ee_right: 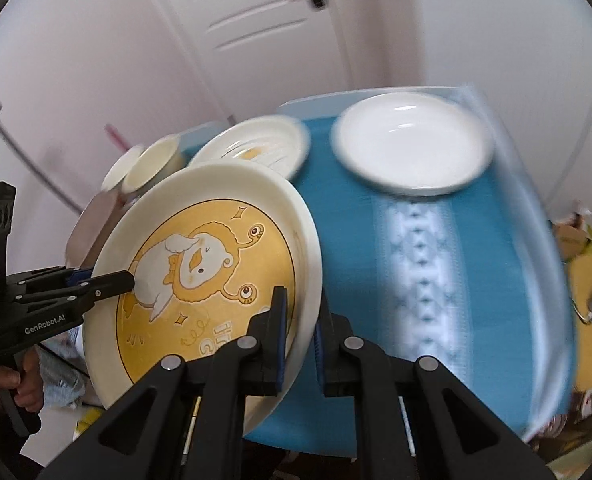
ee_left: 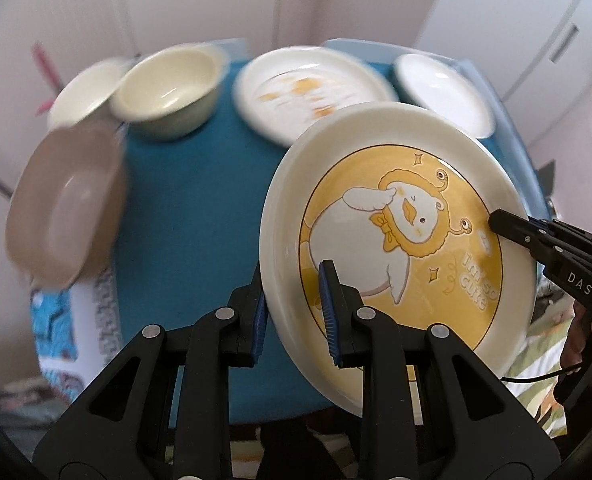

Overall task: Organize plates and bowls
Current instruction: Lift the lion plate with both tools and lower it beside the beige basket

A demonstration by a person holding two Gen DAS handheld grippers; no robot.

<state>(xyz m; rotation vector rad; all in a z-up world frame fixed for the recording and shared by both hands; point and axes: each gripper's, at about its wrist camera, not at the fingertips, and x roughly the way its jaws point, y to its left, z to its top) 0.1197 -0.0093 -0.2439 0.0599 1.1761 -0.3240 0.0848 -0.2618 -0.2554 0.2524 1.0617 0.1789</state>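
Note:
A cream plate with a yellow duck picture [ee_left: 399,240] is held tilted above the blue table by both grippers. My left gripper [ee_left: 292,312] is shut on its near left rim. My right gripper [ee_right: 299,344] is shut on the opposite rim of the duck plate [ee_right: 200,280]; it also shows in the left wrist view [ee_left: 535,236]. On the table lie a second patterned plate [ee_left: 307,92], a plain white plate [ee_left: 443,92], a cream bowl [ee_left: 168,92], a white bowl [ee_left: 84,92] and a brown bowl [ee_left: 68,208].
The table has a blue cloth [ee_left: 192,216] with a white patterned stripe [ee_right: 419,264]. White cabinet doors [ee_right: 256,28] stand behind it. The brown bowl overhangs the table's left edge. The left gripper also shows in the right wrist view [ee_right: 56,292].

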